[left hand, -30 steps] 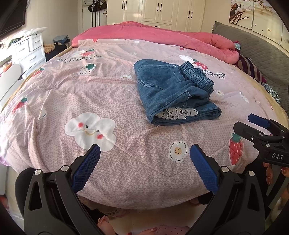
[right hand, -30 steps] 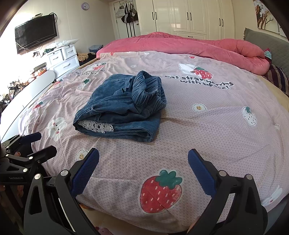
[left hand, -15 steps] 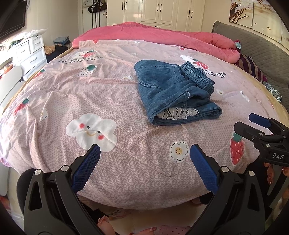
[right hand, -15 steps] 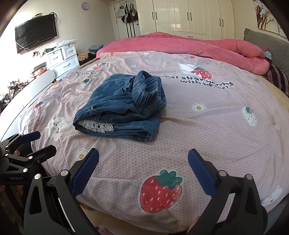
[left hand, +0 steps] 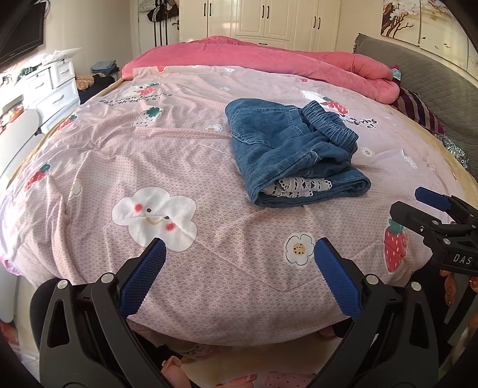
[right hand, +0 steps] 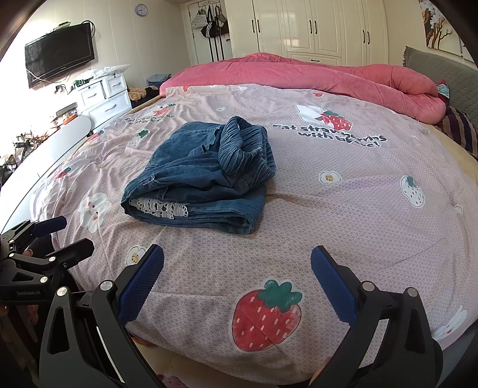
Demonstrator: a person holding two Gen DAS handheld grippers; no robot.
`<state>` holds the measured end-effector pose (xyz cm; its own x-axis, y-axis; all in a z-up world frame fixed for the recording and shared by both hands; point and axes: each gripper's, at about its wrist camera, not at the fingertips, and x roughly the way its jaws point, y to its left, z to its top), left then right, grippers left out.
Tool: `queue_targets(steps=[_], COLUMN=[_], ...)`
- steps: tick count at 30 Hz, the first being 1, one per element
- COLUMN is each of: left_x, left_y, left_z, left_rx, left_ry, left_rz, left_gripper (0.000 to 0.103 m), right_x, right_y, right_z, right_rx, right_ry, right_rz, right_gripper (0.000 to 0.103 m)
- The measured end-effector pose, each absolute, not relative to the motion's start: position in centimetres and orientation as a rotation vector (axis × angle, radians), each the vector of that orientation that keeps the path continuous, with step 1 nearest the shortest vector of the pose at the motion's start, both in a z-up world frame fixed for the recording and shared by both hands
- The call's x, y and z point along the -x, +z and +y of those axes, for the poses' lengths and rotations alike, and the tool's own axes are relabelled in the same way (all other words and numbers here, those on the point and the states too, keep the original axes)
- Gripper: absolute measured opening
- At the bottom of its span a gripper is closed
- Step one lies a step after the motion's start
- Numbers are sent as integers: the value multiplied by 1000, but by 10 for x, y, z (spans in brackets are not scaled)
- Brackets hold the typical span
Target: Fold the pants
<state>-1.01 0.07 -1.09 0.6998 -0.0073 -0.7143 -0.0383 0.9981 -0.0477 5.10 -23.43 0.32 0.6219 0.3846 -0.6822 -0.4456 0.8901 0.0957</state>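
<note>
Blue denim pants (left hand: 286, 152) (right hand: 203, 179) lie folded into a compact stack on the pink strawberry-print quilt (left hand: 167, 161) (right hand: 343, 185). White lace trim shows at the near end, and the elastic waistband sits on top. My left gripper (left hand: 239, 253) hangs open at the bed's near edge, well short of the pants, holding nothing. My right gripper (right hand: 237, 259) is open too, near the bed's edge and right of the pants. Each gripper shows from the side in the other's view: the right gripper (left hand: 418, 203), the left gripper (right hand: 74, 235).
A rolled pink duvet (left hand: 269, 59) (right hand: 328, 74) lies across the far side of the bed. A grey headboard (left hand: 433, 80) and striped pillow (left hand: 418, 110) are at the right. White drawers (right hand: 104, 98) and a wall TV (right hand: 59, 53) stand left. Wardrobes (right hand: 313, 27) line the back wall.
Both grippers stay open and almost still. The left wrist view has shifted slightly, so the pants sit a touch lower and to the right. The pants have not moved.
</note>
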Motion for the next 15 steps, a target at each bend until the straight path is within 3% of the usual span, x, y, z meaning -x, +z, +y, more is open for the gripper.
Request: queue_targets(steps=[15], left_x=[10], left_y=[-12], left_z=[-2], left_rx=[60], left_ry=[17], left_rz=[803], left_gripper=[94], right_x=[-52], right_y=[3], right_z=[-235], right_rx=[84], right_ry=[475], right_rz=[766], right_gripper=[99])
